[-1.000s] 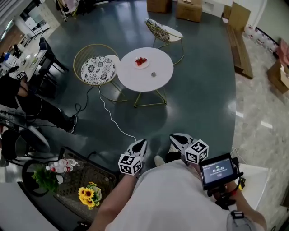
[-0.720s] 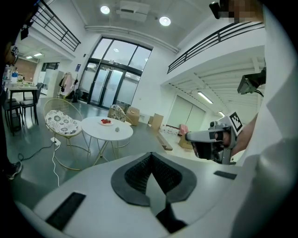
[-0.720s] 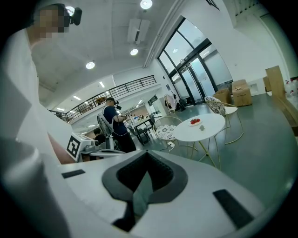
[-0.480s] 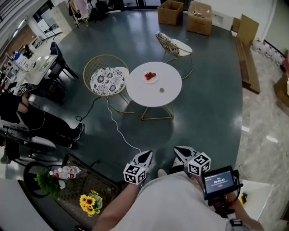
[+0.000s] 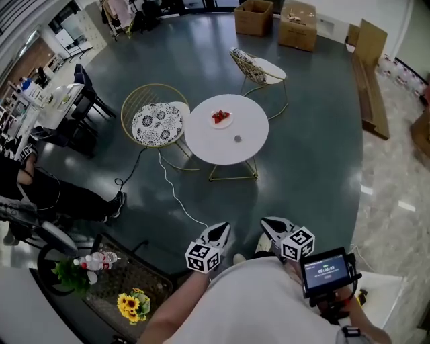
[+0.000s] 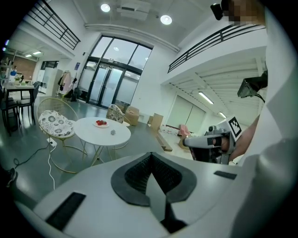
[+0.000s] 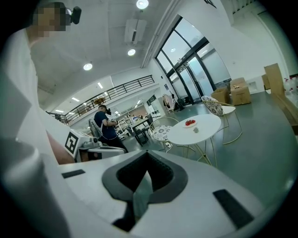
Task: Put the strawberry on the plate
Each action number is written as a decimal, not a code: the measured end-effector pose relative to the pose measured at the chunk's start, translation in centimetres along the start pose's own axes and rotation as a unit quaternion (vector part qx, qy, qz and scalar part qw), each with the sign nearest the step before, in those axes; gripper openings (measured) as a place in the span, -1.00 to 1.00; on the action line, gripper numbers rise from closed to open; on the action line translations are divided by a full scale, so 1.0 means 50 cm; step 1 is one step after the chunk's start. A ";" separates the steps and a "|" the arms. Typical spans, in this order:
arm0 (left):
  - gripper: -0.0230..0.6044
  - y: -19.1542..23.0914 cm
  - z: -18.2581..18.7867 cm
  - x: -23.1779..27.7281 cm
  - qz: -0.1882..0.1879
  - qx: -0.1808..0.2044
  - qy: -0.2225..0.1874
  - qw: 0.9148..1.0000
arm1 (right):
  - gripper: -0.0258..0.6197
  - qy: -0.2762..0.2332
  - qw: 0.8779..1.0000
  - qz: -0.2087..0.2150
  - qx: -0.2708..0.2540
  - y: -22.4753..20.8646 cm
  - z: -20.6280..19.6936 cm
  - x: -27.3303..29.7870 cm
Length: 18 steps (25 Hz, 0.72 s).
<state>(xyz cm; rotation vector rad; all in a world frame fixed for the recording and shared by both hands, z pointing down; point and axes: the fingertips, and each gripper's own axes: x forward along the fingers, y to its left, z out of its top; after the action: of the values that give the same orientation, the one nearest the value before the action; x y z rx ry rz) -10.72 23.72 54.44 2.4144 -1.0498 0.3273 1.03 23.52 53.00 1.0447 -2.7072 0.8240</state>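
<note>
Far ahead stands a round white table point(image 5: 232, 151) bearing a small white plate point(image 5: 221, 120) with red strawberries point(image 5: 220, 116) on it, and a small grey object point(image 5: 237, 139) nearer the middle. Both gripper views show the same table point(image 6: 104, 135) point(image 7: 205, 126) and strawberries point(image 6: 99, 122) point(image 7: 189, 122) in the distance. My left gripper point(image 5: 220, 230) and right gripper point(image 5: 271, 224) are held close to my body, far short of the table, side by side over the dark floor. Each has its jaws shut with nothing between them point(image 6: 150, 154) point(image 7: 146, 153).
A gold wire chair with a patterned cushion point(image 5: 153, 122) stands left of the table, a second chair point(image 5: 259, 67) behind it. A white cable point(image 5: 176, 195) runs across the floor. A seated person point(image 5: 40, 195) is at left; sunflowers point(image 5: 132, 304) and bottles point(image 5: 94, 261) near my feet; cardboard boxes point(image 5: 253, 17) beyond.
The table and chairs have slid lower in the head view as I walk toward them. Both grippers keep their place before my body, still shut.
</note>
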 end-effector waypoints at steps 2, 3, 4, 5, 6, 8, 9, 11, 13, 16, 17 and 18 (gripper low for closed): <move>-0.91 -0.001 0.005 0.020 0.001 0.000 0.004 1.000 | -0.90 0.004 1.000 -0.001 0.004 -0.021 0.001 -0.003; -0.91 -0.002 0.008 0.031 0.001 0.001 0.006 1.000 | -0.90 0.005 1.000 -0.001 0.006 -0.033 0.004 -0.004; -0.91 -0.003 0.012 0.042 0.000 0.002 0.008 1.000 | -0.90 0.005 1.000 -0.002 0.007 -0.044 0.008 -0.005; -0.91 -0.004 0.017 0.053 0.000 0.003 0.010 1.000 | -0.90 0.004 1.000 -0.002 0.008 -0.056 0.013 -0.006; -0.91 -0.005 0.023 0.064 -0.001 0.005 0.011 1.000 | -0.90 0.003 1.000 -0.002 0.009 -0.067 0.019 -0.006; -0.91 -0.005 0.036 0.087 -0.001 0.010 0.013 1.000 | -0.90 0.000 1.000 -0.002 0.009 -0.089 0.033 -0.004; -0.91 -0.004 0.044 0.098 -0.001 0.013 0.013 1.000 | -0.90 -0.001 1.000 -0.001 0.009 -0.100 0.040 -0.003; -0.91 -0.003 0.059 0.119 0.000 0.018 0.013 1.000 | -0.90 -0.004 1.000 0.002 0.008 -0.120 0.054 0.001; -0.91 -0.005 0.072 0.139 0.001 0.022 0.014 1.000 | -0.90 -0.006 1.000 0.004 0.008 -0.139 0.068 0.003; -0.91 -0.010 0.085 0.164 0.005 0.024 0.016 1.000 | -0.90 -0.005 1.000 0.011 0.008 -0.165 0.083 0.004; -0.91 -0.010 0.089 0.172 0.007 0.021 0.015 1.000 | -0.90 -0.005 1.000 0.014 0.006 -0.175 0.087 0.003; -0.91 -0.009 0.094 0.179 0.010 0.017 0.013 1.000 | -0.90 -0.004 1.000 0.016 0.005 -0.185 0.090 0.002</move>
<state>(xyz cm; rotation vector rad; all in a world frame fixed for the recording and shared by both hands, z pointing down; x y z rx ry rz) -4.21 15.99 53.86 2.4236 -1.0661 0.3864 7.33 15.42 53.35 1.0103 -2.7363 0.8414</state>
